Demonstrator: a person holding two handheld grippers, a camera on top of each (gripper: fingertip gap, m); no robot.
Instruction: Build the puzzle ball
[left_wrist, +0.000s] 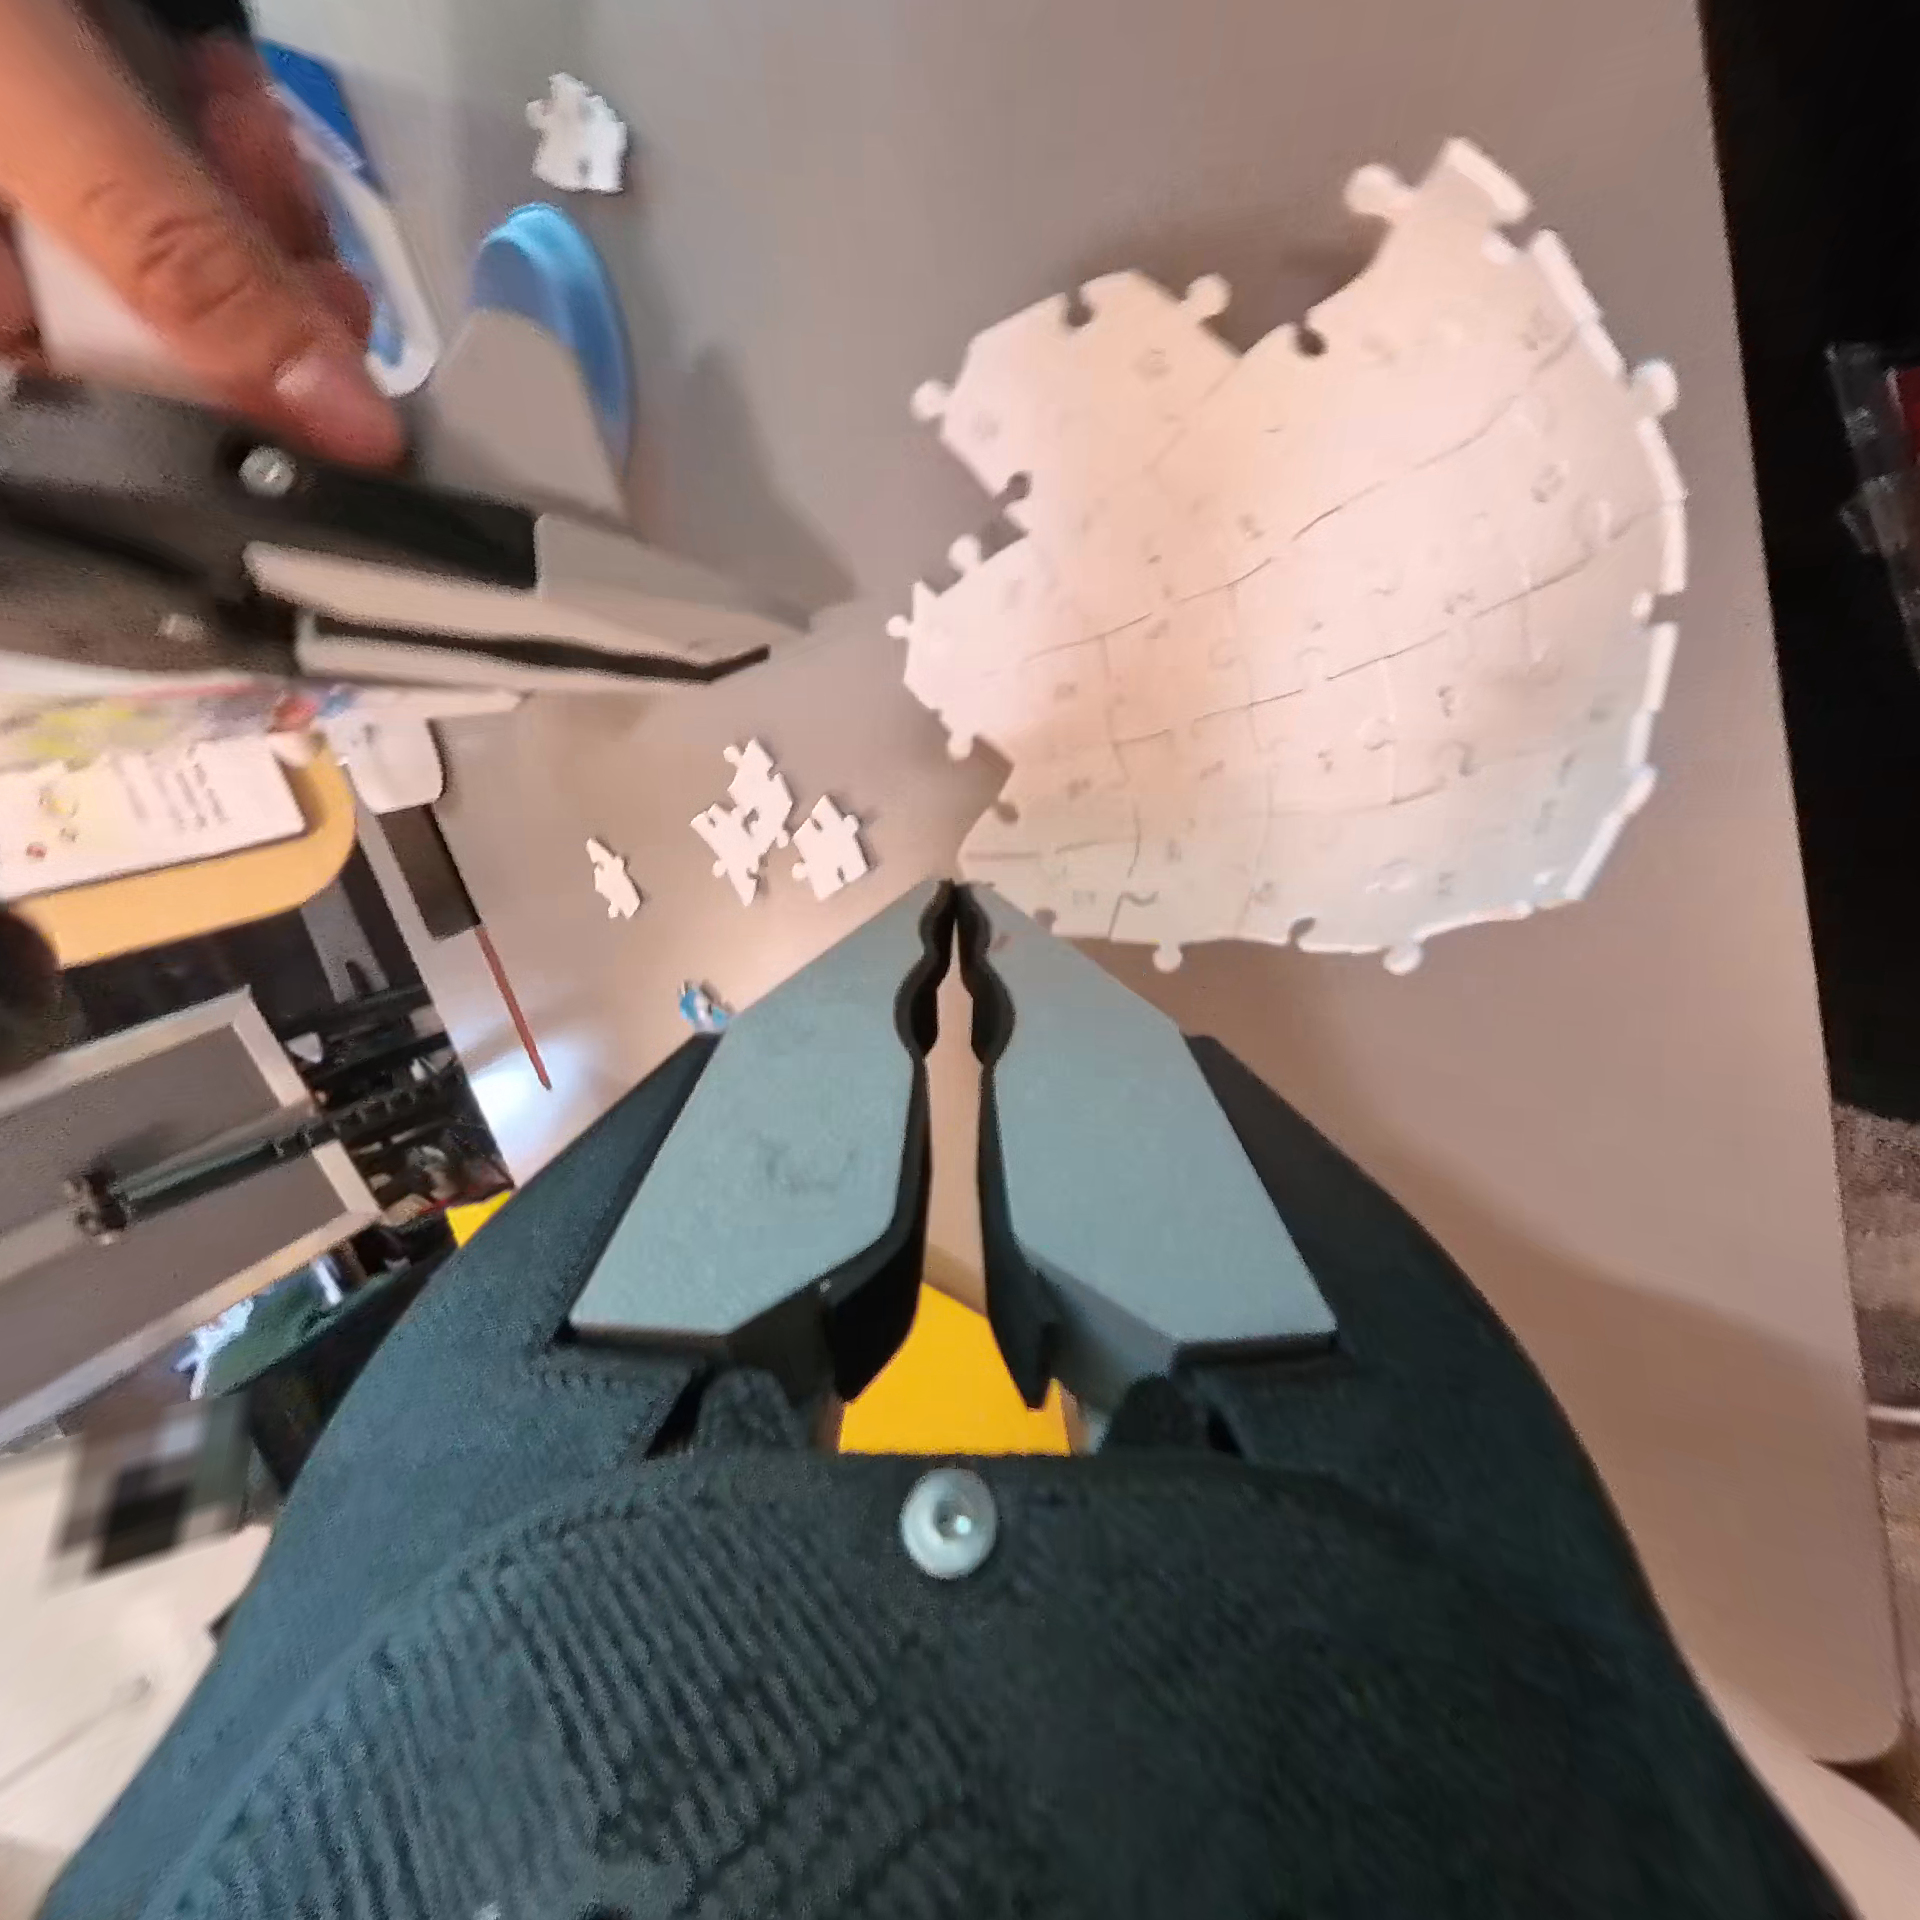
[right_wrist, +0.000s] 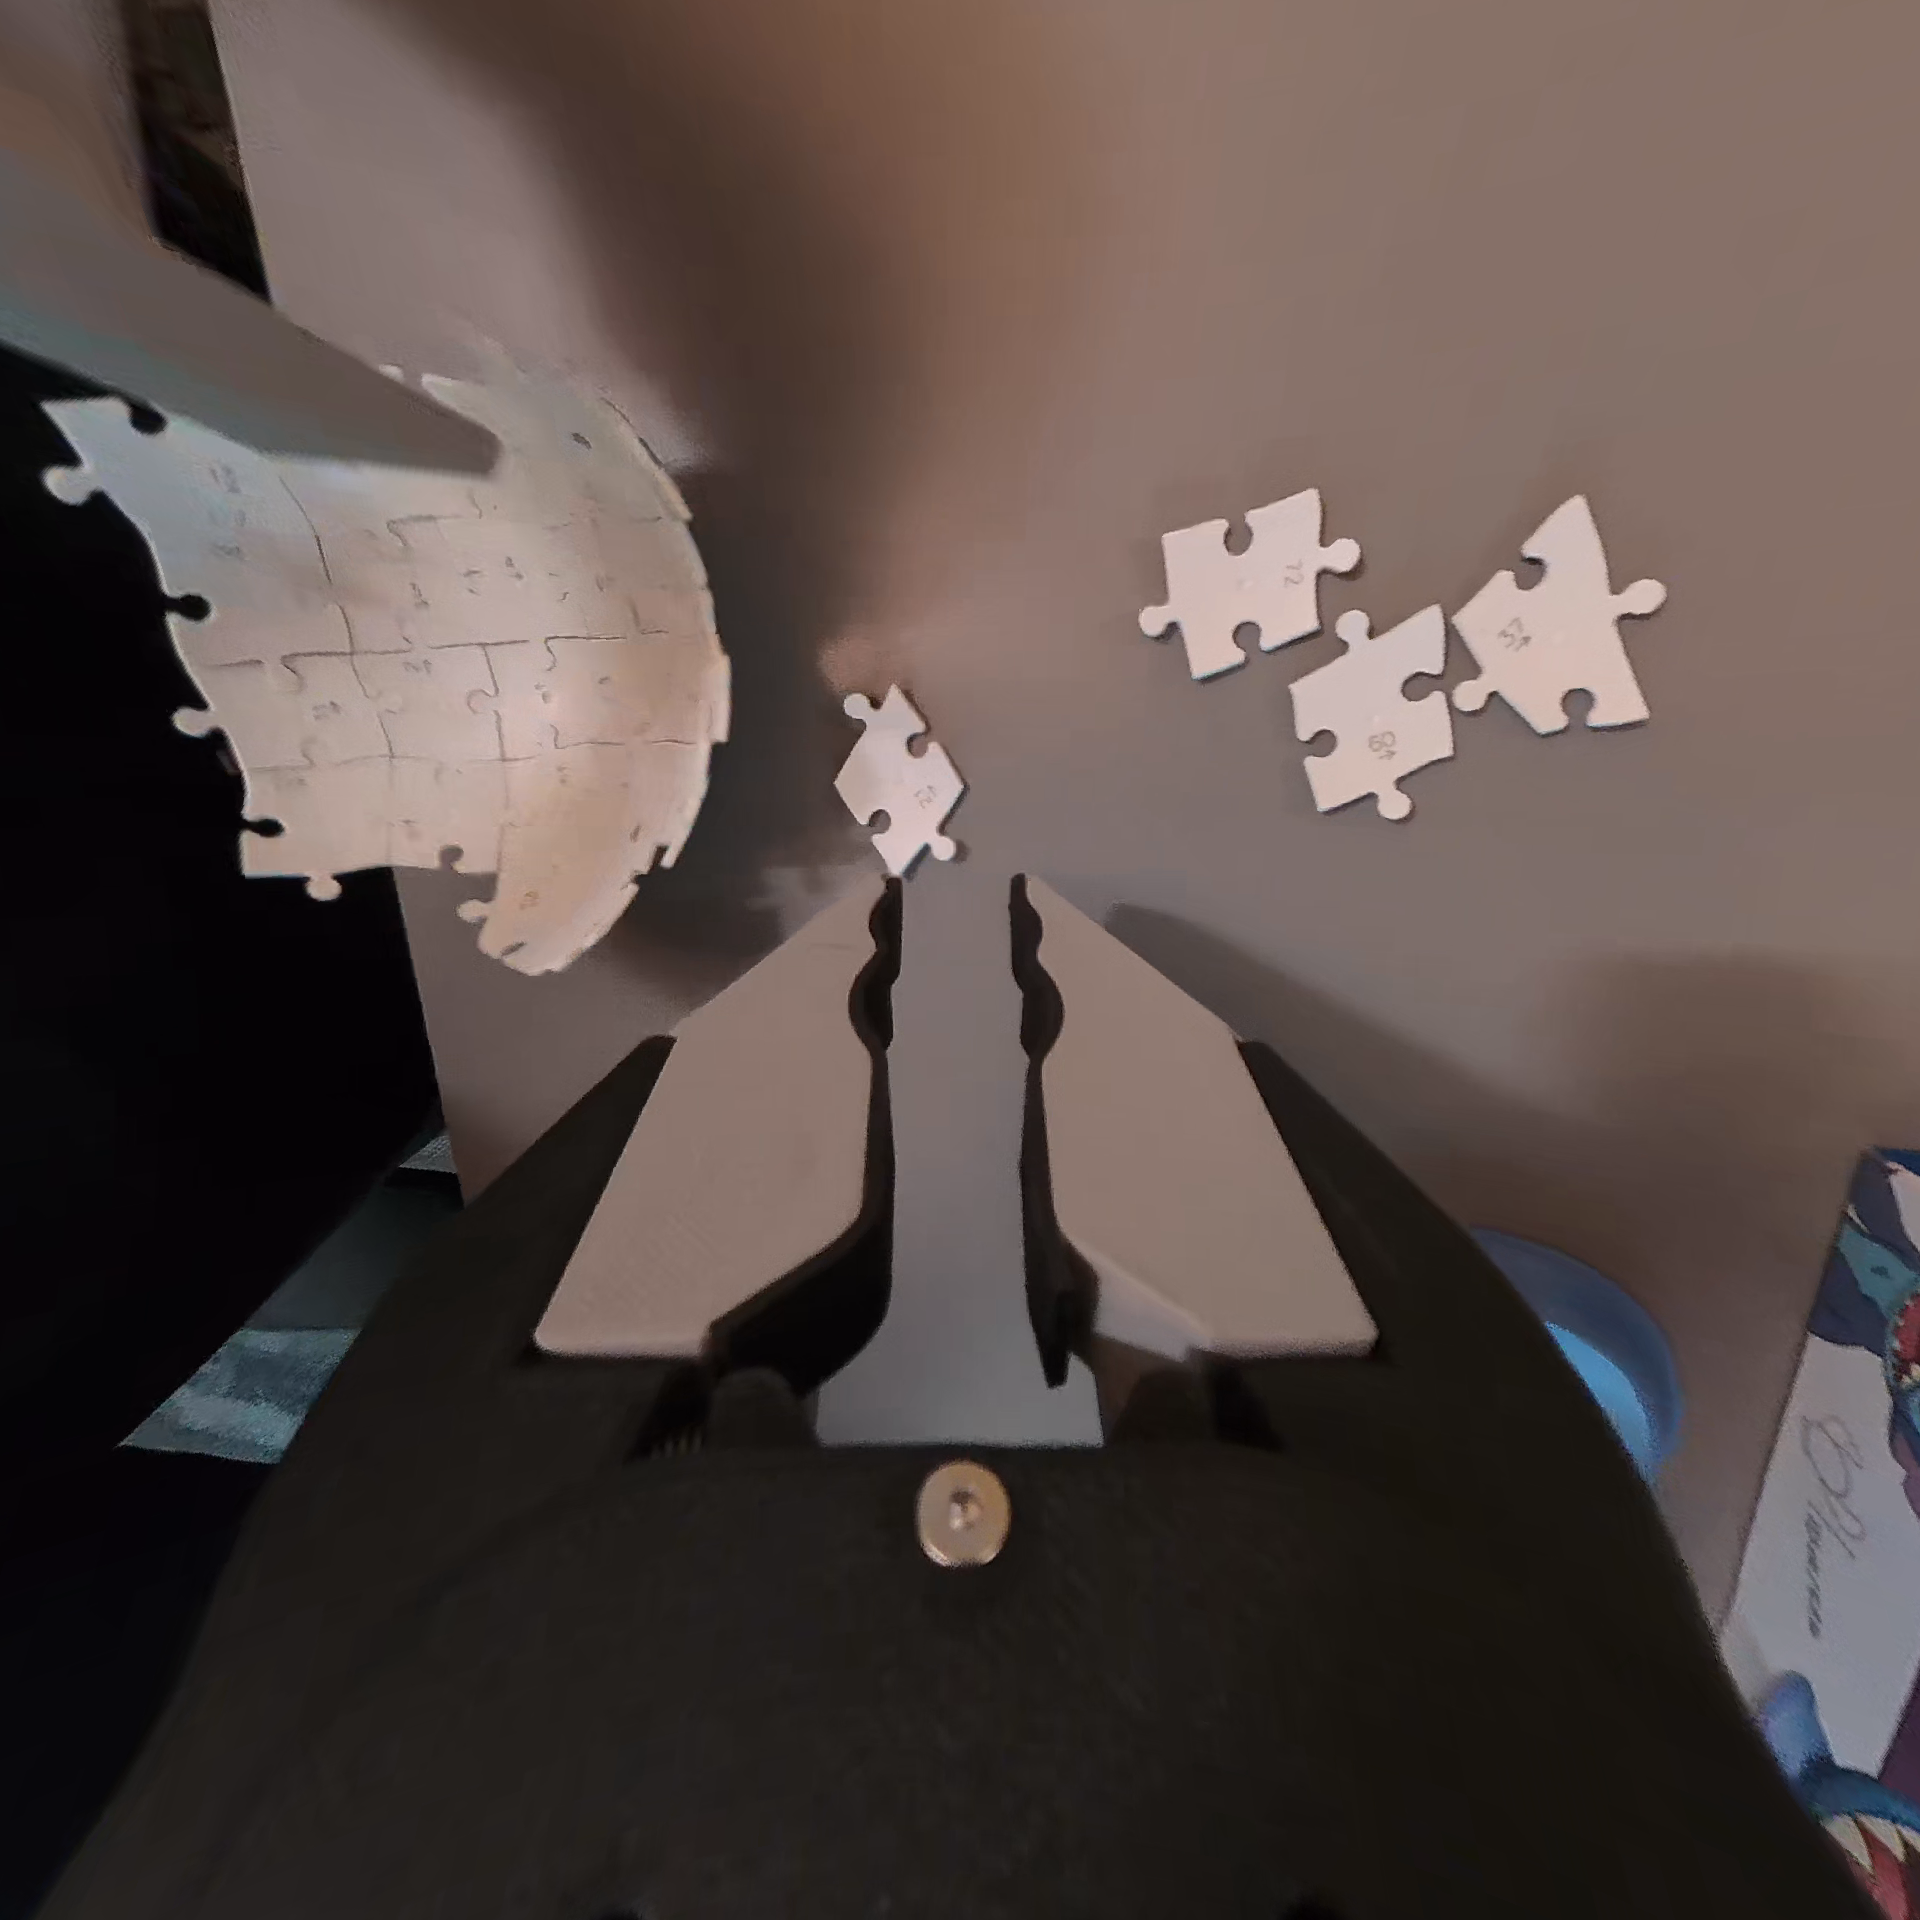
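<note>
White, curved, matt: puzzle ball shell (left_wrist: 1299, 623), part-built, pinched at its knobbed lower edge by left gripper (left_wrist: 951, 894), tips narrowed onto it, apparently lifted off grey table (right_wrist: 1351, 260). Right of shell, single loose piece (right_wrist: 902, 781), just ahead of right gripper (right_wrist: 954, 883), parted narrowly, empty. Best nipped across its flat middle, clear of tabs. Farther right, three loose pieces (right_wrist: 1382, 665), clustered.

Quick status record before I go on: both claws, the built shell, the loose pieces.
left claw: shut on the rim of the puzzle shell
puzzle shell: partly built, curved, white inside facing the cameras
right claw: open, empty, aimed at the single piece
single piece: lies alone on the grey table, just past the right claw's tips
cluster of three pieces: further right, blank side up
</note>
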